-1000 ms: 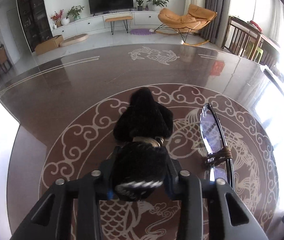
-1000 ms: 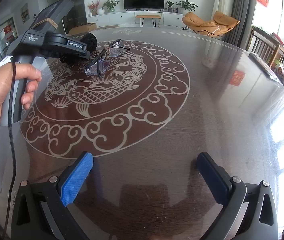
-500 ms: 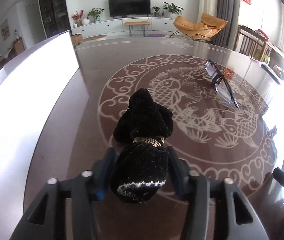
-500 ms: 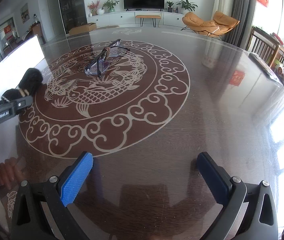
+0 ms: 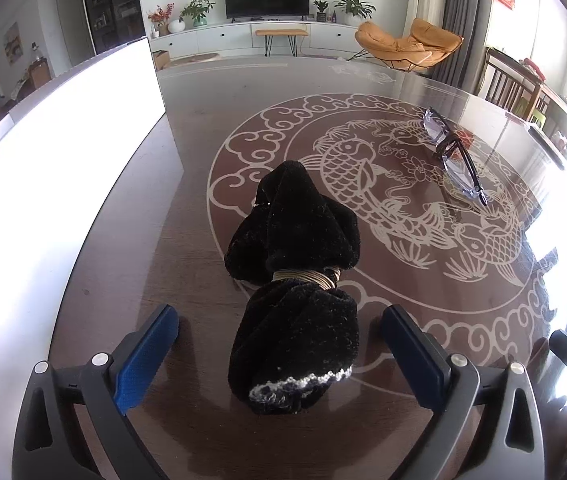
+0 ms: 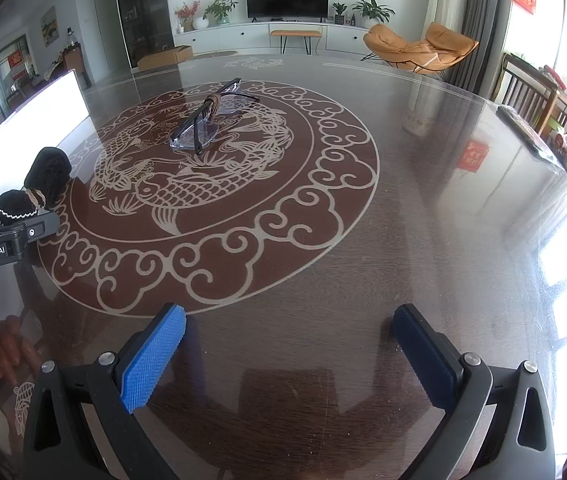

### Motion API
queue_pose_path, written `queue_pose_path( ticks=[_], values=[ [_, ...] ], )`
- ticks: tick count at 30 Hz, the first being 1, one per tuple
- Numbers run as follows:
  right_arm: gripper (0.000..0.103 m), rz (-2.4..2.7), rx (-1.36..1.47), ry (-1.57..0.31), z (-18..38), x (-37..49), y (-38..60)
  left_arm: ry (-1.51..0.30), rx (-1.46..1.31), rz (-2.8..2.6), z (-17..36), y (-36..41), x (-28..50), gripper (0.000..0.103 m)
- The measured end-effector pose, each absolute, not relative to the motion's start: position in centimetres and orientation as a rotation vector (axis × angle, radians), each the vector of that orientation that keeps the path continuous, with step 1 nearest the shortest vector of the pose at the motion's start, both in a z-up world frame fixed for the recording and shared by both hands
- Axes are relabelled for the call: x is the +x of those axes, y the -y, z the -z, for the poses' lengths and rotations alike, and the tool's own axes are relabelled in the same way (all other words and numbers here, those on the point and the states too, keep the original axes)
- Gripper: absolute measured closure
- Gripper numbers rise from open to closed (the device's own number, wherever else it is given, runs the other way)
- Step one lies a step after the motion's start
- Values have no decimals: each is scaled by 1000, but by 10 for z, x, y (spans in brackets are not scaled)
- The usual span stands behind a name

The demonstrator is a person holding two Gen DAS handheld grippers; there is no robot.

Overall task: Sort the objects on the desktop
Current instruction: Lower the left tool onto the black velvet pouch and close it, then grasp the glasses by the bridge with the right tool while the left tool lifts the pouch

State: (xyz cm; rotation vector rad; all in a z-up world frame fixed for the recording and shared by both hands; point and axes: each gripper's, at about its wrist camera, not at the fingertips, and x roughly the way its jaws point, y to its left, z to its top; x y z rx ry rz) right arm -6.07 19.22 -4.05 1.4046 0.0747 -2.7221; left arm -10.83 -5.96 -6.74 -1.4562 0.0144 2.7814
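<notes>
While both tongs (image 5: 279, 344) (image 6: 289, 344) gape, the left still opening, a black fuzzy bundle (image 5: 295, 292), seemingly cord-tied socks, lies unpinched between.

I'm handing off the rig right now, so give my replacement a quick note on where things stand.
Left gripper: jaws opening, pads clear of the black sock bundle lying between them on the table, near the white board.
Right gripper: open, empty, over bare table.
Glasses: mid-table on the fish pattern, untouched.
Done: sock bundle set down. Left: back the left gripper off, then sort the glasses.
</notes>
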Motion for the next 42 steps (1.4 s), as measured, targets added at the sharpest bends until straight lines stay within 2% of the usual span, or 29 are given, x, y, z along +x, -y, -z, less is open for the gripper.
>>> queue_pose_path(
  ticks=[31,35,42],
  values=[
    [0,2722,1404,-75,41,-61,-193,-12,-1460,-2786,62,65,-112,0],
    [0,2666,1455,-97,43,-69,-191,-43,-1528,-2683,60,66,-123,0],
    [0,2515,1460,259,-13,-179,-172,62,-1479,-2636,48,82,-139,0]
  ],
)
